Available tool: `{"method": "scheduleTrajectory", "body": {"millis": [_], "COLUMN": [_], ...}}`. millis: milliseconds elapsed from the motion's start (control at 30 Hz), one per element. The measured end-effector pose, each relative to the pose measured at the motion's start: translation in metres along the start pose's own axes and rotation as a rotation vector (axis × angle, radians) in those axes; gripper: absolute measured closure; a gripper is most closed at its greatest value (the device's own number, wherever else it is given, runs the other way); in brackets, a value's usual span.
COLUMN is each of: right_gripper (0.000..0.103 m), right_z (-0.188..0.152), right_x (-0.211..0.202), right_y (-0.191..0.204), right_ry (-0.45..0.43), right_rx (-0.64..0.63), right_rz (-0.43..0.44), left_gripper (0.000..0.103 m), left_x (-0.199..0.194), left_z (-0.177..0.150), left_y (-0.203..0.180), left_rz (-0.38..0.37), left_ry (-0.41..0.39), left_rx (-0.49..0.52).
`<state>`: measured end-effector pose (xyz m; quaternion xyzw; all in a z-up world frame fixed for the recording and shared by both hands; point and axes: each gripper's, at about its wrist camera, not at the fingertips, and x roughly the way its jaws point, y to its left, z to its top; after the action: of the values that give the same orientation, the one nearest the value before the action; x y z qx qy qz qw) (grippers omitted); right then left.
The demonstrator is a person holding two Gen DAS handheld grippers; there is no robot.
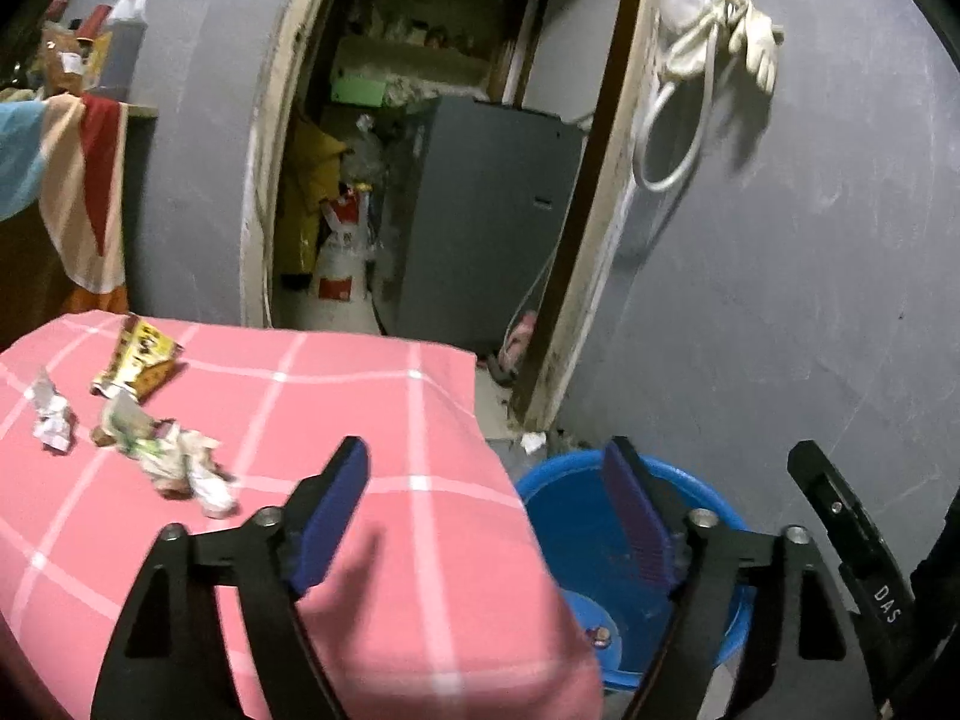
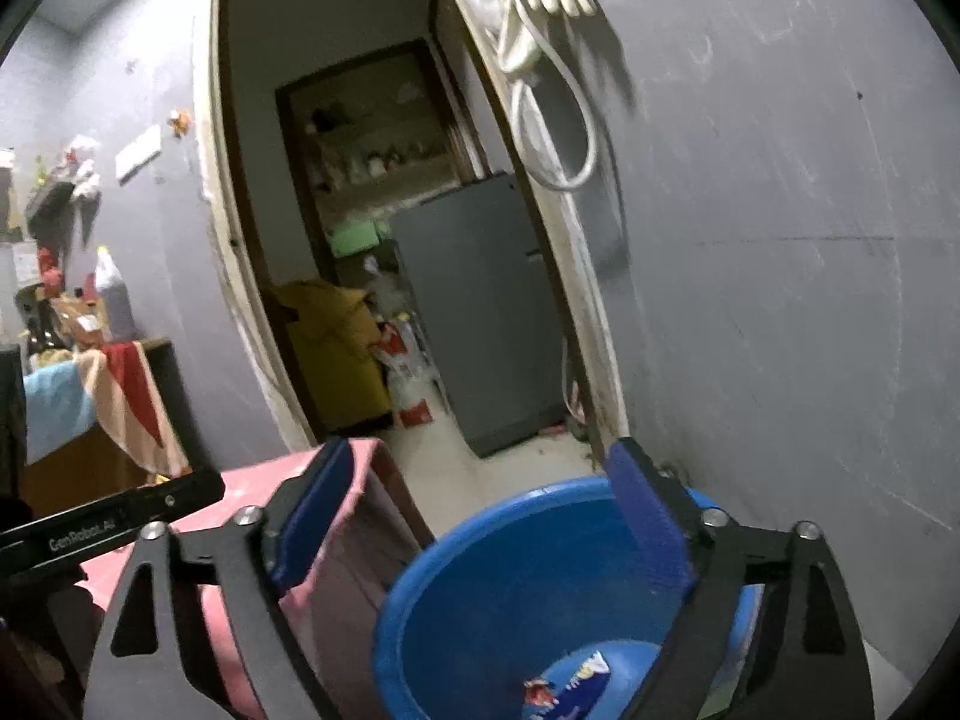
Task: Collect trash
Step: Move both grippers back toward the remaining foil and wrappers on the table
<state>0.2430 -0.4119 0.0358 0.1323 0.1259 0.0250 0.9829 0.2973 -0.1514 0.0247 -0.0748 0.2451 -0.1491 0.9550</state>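
Left wrist view shows my left gripper point(image 1: 486, 492) spread wide and empty above the pink-covered worktop point(image 1: 360, 408), crumpled wrappers point(image 1: 168, 450) lying far left. My right gripper point(image 2: 480, 504), also wide and empty, hangs over the blue basin point(image 2: 480, 588); a blurred wrapper point(image 2: 570, 684) lies inside, half cut off.

Pink checked table point(image 1: 336, 396) with yellow wrapper point(image 1: 141, 360), crumpled scraps point(image 1: 174, 456).

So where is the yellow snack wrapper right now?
In the left wrist view, the yellow snack wrapper lies at the far left of the pink checked tablecloth, just beyond the crumpled paper scraps. It does not show in the right wrist view.
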Motion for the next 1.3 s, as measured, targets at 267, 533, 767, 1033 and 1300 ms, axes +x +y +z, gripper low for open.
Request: {"method": "scheduleTrajectory", "body": {"millis": [267,533,767,1033,1300], "right_gripper": [0.000,0.000,0.000,0.000,0.000], "right_z": [0.005,0.008,0.011,0.015,0.010], "right_x": [-0.015,-0.025,-0.037,-0.030,-0.008], "right_y": [0.033,0.072,0.111,0.156,0.191], "right_ry": [-0.095,-0.159,-0.220,-0.230,-0.191], "right_rx": [-0.059,-0.114,-0.156,-0.217,-0.264], "right_rz": [0.094,0.163,0.236,0.325,0.389], "left_gripper": [0.005,0.002,0.002,0.002,0.002], "left_x": [-0.049,-0.090,-0.125,-0.148,-0.151], "left_z": [0.004,0.005,0.004,0.003,-0.003], "left_y": [0.031,0.059,0.089,0.121,0.164], "left_rz": [0.033,0.116,0.181,0.254,0.344], "left_ry": [-0.138,-0.246,-0.324,-0.372,-0.353], "left_rx": [-0.024,-0.023,-0.023,-0.016,-0.029]}}
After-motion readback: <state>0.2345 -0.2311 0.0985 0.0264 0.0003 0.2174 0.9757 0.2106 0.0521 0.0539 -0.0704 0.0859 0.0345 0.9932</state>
